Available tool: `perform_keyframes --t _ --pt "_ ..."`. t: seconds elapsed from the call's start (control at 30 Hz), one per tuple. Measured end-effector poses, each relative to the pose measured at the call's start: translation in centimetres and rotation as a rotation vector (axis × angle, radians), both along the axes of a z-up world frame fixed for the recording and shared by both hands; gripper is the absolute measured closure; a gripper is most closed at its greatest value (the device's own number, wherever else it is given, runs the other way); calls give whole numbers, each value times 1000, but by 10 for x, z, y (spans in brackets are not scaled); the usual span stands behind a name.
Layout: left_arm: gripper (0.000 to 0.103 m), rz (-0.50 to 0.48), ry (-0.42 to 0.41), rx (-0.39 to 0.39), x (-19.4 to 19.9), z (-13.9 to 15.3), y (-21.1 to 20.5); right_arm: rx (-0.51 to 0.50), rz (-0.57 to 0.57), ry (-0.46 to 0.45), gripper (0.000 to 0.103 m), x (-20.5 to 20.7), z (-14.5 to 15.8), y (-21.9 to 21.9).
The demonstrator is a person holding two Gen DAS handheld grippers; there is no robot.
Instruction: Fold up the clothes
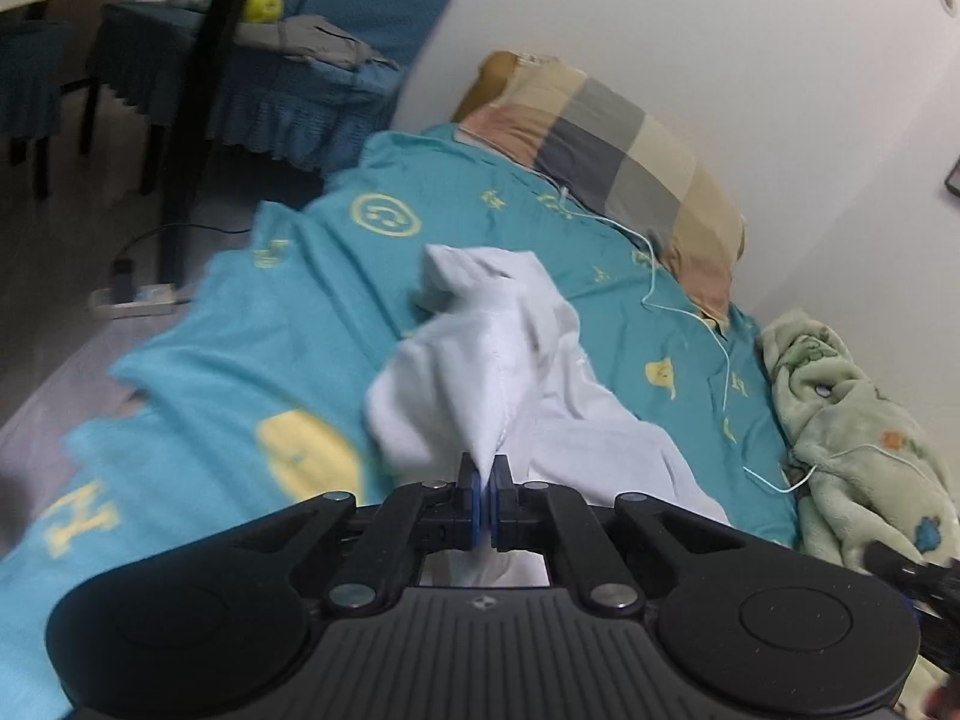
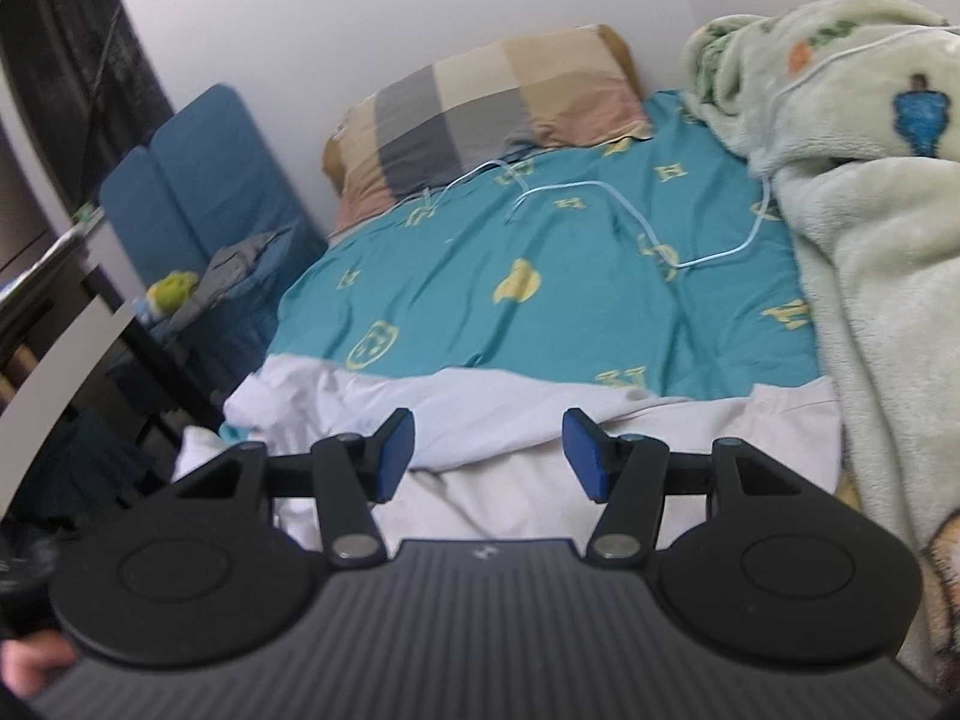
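A white garment (image 1: 480, 372) hangs bunched above the teal bed sheet (image 1: 288, 312), pinched at one edge by my left gripper (image 1: 487, 480), which is shut on the cloth. In the right wrist view the same white garment (image 2: 480, 420) lies spread across the near part of the bed sheet (image 2: 480, 276). My right gripper (image 2: 487, 450) hovers just over it, open, with nothing between its blue pads (image 2: 396, 450).
A checked pillow (image 2: 480, 102) lies at the head of the bed by the wall. A pale green fleece blanket (image 2: 870, 240) is heaped along the right side. A thin white cable (image 2: 630, 204) trails over the sheet. A blue chair (image 2: 198, 180) stands at the left.
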State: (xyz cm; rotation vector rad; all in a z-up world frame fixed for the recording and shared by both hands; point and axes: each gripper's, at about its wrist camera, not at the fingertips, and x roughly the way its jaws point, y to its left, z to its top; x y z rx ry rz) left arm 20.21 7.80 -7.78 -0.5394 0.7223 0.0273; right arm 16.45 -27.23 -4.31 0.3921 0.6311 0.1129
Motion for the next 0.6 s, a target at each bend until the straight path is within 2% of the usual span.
perform_keyframes --t 0.17,0.27,0.33,0.43,0.5,0.6 --pt "100 74 89 133 -43 -5 17 -1 73 32 45 -1 -5 17" --pt "100 56 120 143 -42 -19 19 6 107 50 45 -1 -8 26" --pt "99 49 98 144 -41 -19 17 -1 118 55 45 -2 -10 30" --pt "87 31 66 123 -40 -18 14 -17 119 65 45 -4 -12 31" --pt "74 29 51 90 -39 -17 15 -4 116 72 45 -3 -14 31" --pt "64 31 22 36 -37 -14 19 10 120 80 45 0 -16 30"
